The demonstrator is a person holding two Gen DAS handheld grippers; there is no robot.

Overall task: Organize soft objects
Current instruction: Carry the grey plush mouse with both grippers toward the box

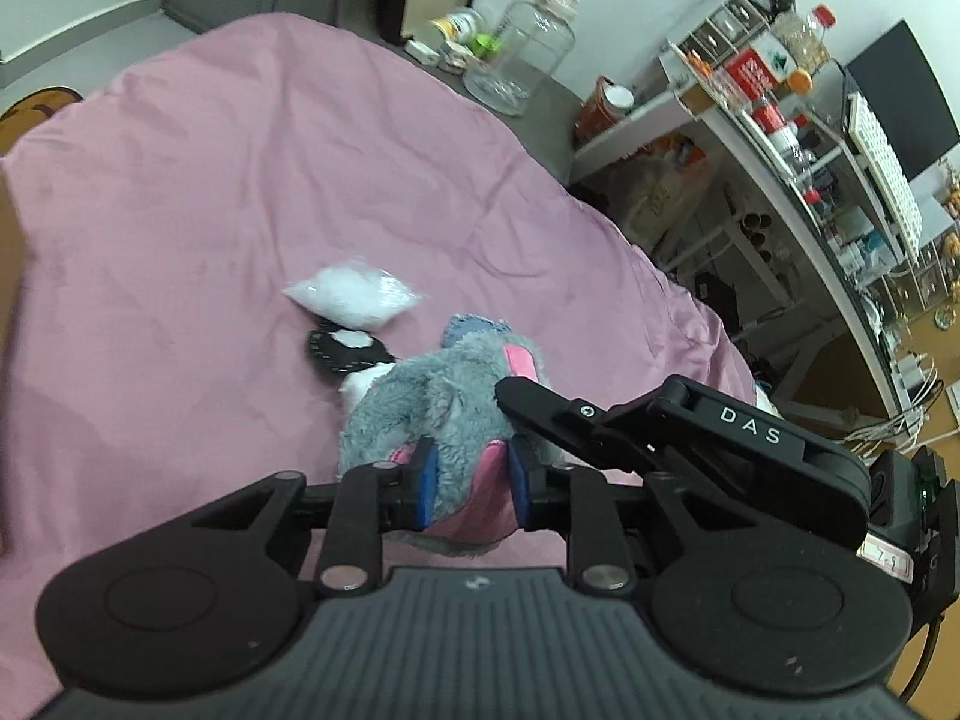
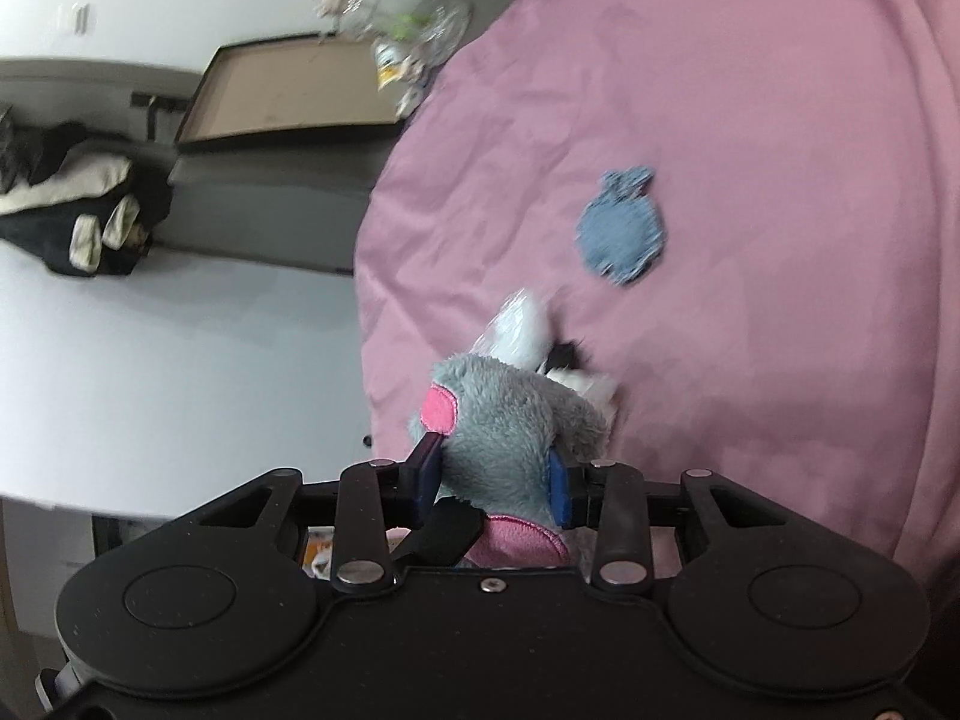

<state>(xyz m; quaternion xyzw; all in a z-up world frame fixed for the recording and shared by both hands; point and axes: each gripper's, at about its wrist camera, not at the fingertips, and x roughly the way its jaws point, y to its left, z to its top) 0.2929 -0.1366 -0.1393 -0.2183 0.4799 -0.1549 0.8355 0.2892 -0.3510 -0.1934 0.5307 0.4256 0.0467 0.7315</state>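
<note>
Left wrist view looks down over a pink bed (image 1: 240, 192), with the left gripper (image 1: 469, 483) in the foreground. Its jaws pinch a grey plush toy (image 1: 432, 402) between the blue pads (image 1: 425, 486), gripping a part with pink fabric on it. The right gripper (image 1: 600, 420) comes in from the right of this view, its black fingers touching the toy's upper side beside a pink ear patch. The toy sits over the near part of the bed, partly covering a black-and-white soft item (image 1: 342, 351). Just beyond that lies a white bag (image 1: 354, 294), resting on the cover. A bit of blue fabric shows behind the toy's head. Past the bed stands a grey table (image 1: 540, 102) with a glass jar (image 1: 528, 54) and small bottles, and to the right a cluttered white shelf (image 1: 750, 138).

Right wrist view shows the right gripper (image 2: 495, 480) with its jaws clamped on the same plush toy (image 2: 510, 420), the blue pads pressing into the grey fur on both sides. A pink patch sits just above the left pad. The white bag (image 2: 519, 327) and the black-and-white item (image 2: 570, 360) lie right behind the toy. Further off on the bed (image 2: 750, 120), well apart from the toy, lies a flat blue denim piece (image 2: 624, 228).
</note>
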